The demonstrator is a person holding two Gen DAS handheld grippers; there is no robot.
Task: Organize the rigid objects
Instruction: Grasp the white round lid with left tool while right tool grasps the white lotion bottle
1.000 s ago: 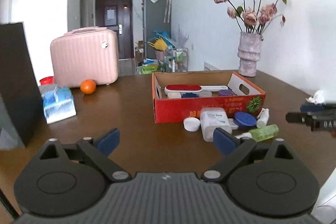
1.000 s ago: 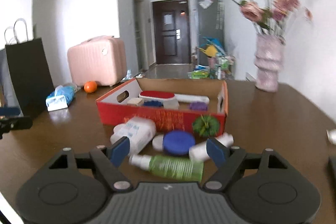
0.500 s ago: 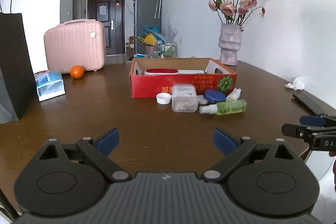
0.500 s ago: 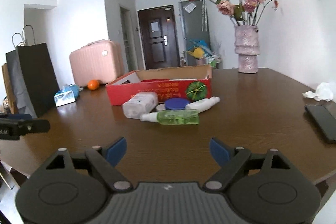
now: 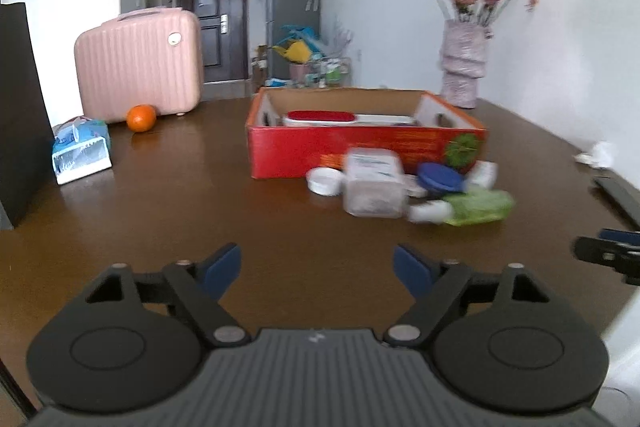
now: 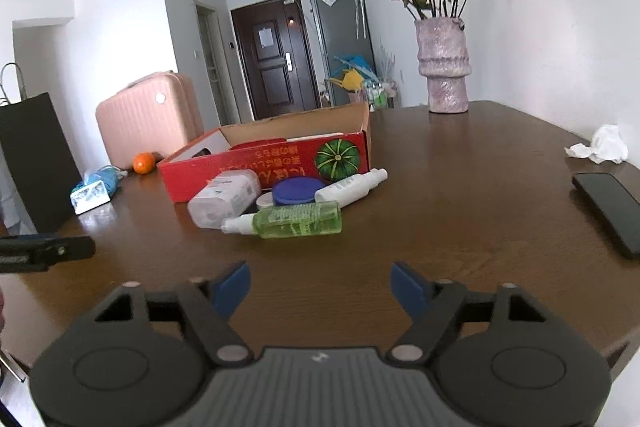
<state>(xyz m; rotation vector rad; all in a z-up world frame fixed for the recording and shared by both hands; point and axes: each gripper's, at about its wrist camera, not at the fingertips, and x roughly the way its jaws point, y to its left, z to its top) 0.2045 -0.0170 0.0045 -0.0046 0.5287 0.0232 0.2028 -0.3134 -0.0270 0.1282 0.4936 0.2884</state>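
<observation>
A red cardboard box [image 5: 360, 151] [image 6: 248, 163] sits mid-table with a red-and-white brush [image 5: 320, 117] inside. In front of it lie a clear plastic jar [image 5: 372, 183] [image 6: 224, 197], a white lid [image 5: 325, 181], a blue lid [image 5: 440, 177] [image 6: 298, 191], a white tube [image 6: 352, 185] and a green spray bottle [image 5: 476, 207] [image 6: 296, 221]. My left gripper [image 5: 316, 267] is open and empty, well short of them. My right gripper [image 6: 320, 285] is open and empty, facing the green bottle.
A pink case [image 5: 140, 67], an orange [image 5: 141, 117], a tissue pack [image 5: 82, 155] and a black bag [image 5: 20, 107] stand at the left. A vase with flowers [image 6: 442, 67], crumpled tissue [image 6: 600, 147] and a black phone [image 6: 608, 211] are on the right.
Both grippers have moved forward toward the box again after having pulled back; the items look larger. Both stay open and empty.
</observation>
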